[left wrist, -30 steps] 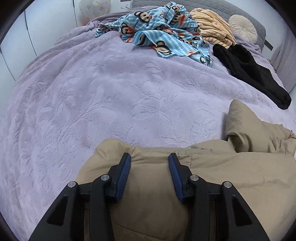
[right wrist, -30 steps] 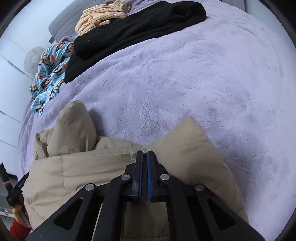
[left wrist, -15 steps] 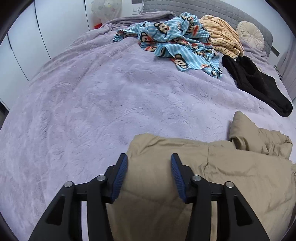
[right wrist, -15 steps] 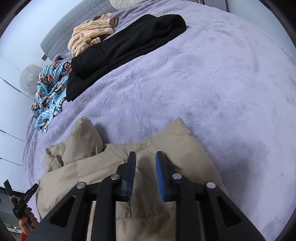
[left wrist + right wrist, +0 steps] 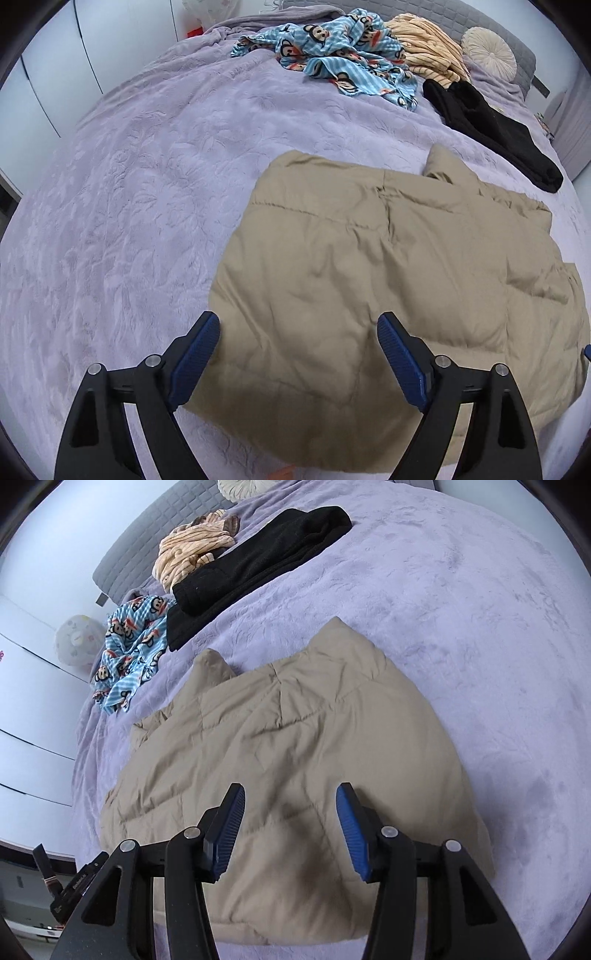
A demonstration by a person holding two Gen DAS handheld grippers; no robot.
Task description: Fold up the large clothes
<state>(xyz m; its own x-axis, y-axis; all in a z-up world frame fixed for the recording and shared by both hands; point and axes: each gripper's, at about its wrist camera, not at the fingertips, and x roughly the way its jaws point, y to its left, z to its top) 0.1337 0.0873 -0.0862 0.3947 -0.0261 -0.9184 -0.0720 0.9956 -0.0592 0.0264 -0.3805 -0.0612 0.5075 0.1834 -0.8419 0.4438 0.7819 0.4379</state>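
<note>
A tan quilted jacket [image 5: 388, 266] lies folded flat on the lilac bedspread [image 5: 140, 192], near the bed's front edge. It also shows in the right wrist view [image 5: 288, 760]. My left gripper [image 5: 297, 354] is open and empty, raised above the jacket's near left part. My right gripper [image 5: 290, 830] is open and empty, raised above the jacket's near edge. Neither gripper touches the cloth.
At the head of the bed lie a blue monkey-print garment [image 5: 343, 55], a yellow striped garment [image 5: 428, 55], a black garment [image 5: 491, 129] and a round cushion [image 5: 487, 51]. White wardrobe doors [image 5: 48, 74] stand left. The bedspread also fills the right wrist view [image 5: 461, 602].
My right gripper has opened and let go of the jacket. Both grippers have pulled back and up from its far edge, and the left jaws have opened wider. The jacket now lies flat.
</note>
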